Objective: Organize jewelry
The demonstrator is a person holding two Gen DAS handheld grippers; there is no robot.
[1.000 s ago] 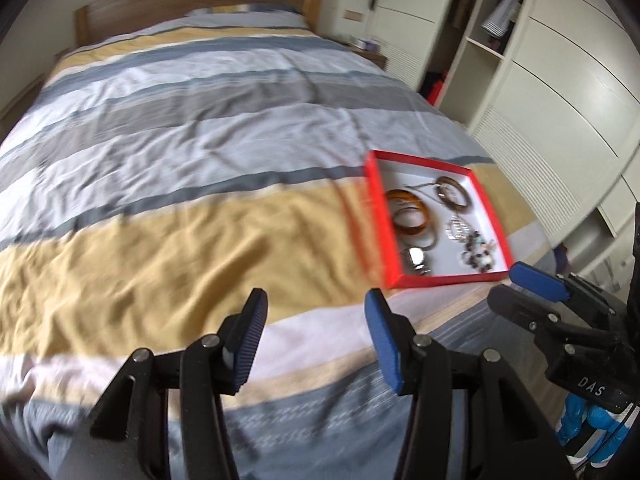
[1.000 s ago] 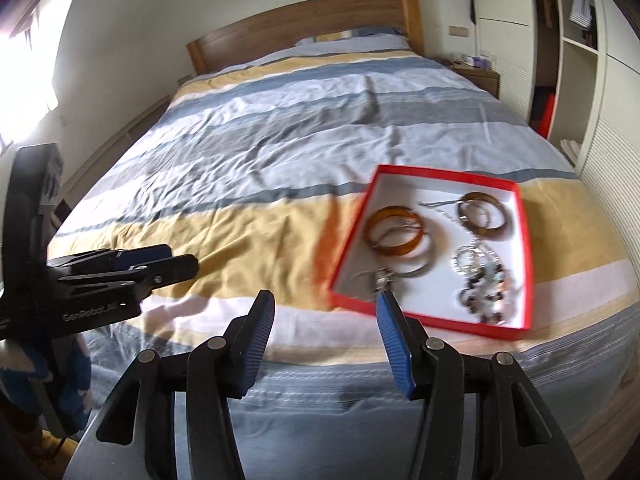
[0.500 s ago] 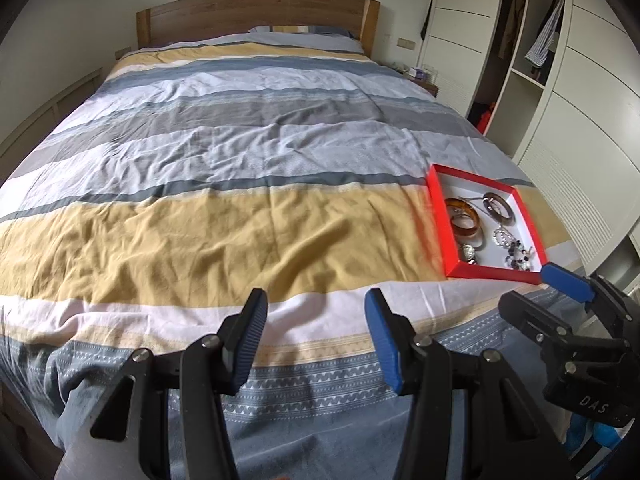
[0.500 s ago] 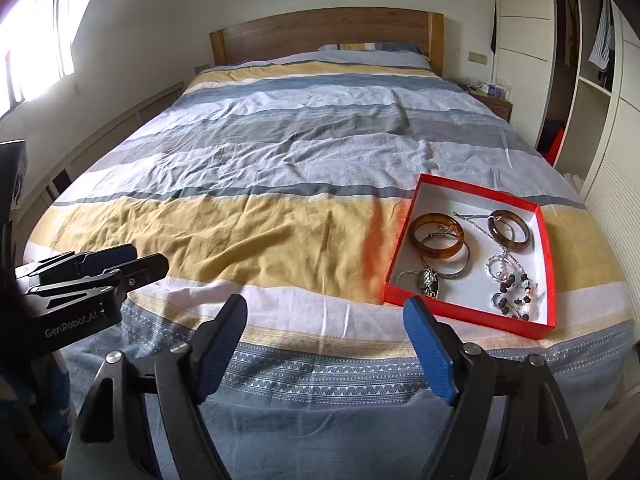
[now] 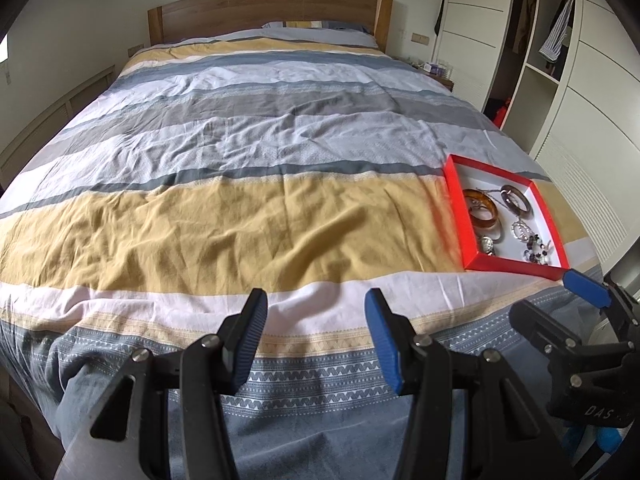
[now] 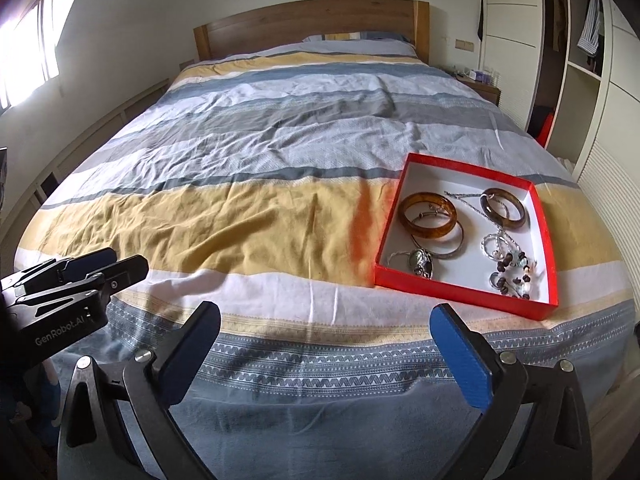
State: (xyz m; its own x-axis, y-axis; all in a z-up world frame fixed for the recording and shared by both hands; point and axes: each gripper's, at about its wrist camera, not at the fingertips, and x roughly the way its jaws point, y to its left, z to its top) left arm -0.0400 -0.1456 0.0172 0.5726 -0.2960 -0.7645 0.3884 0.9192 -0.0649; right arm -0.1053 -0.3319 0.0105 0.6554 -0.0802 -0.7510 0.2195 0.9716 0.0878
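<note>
A red box (image 6: pixel 460 291) with a white inside lies on the striped bed near its foot, right side; it also shows in the left wrist view (image 5: pixel 456 196). In it lie an amber bangle (image 6: pixel 429 221), a brown bangle (image 6: pixel 503 207), a thin silver bangle, a chain, a dark pendant (image 6: pixel 421 263) and a beaded piece (image 6: pixel 514 270). My right gripper (image 6: pixel 326 352) is wide open and empty, below the box over the bed's foot. My left gripper (image 5: pixel 316 330) is open and empty, left of the box.
The bed (image 5: pixel 256 200) has a wooden headboard (image 6: pixel 312 28). A white wardrobe with open shelves (image 5: pixel 560 60) stands along the right. A nightstand (image 6: pixel 480 84) sits by the headboard. A window (image 6: pixel 28 60) is on the left wall.
Both grippers have pulled back from the box toward the foot of the bed. The right gripper's jaws have opened wider. The jewelry in the box has not moved.
</note>
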